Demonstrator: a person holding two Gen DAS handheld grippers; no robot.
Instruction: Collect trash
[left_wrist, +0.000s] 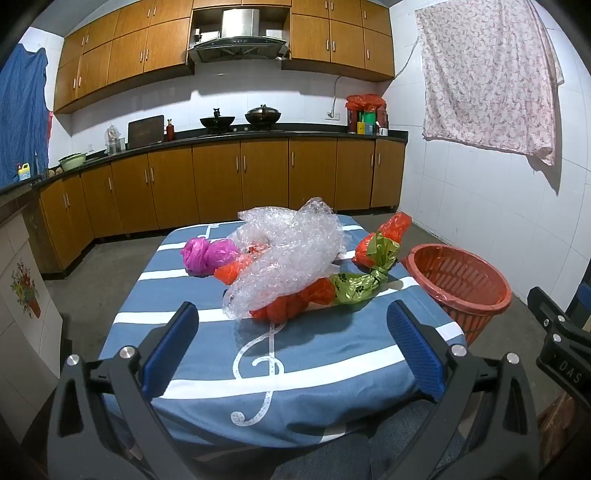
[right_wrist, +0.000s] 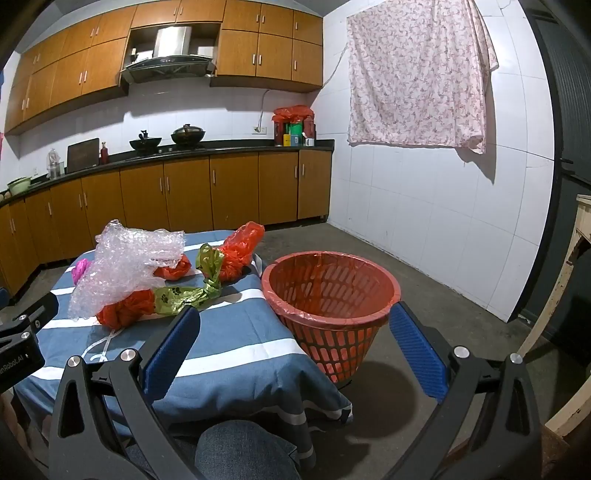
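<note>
I saw "DAS" on the right gripper (left_wrist: 559, 354) and "enRobot.AI" on the left gripper (right_wrist: 22, 343); both stood spread, holding nothing.

Clear bubble wrap (left_wrist: 288, 254); magenta bag (left_wrist: 207, 254); orange-red bags (left_wrist: 291, 301); olive-green bag (left_wrist: 364, 275) printed with black paw marks. Tablecloth (left_wrist: 314, 354): slate blue, white stripes and white treble clefs. Basket (right_wrist: 330, 295): red-orange lattice. Gripper pads (left_wrist: 415, 349): blue. Hanging cloth (right_wrist: 415, 70): white, pink floral print.
</note>
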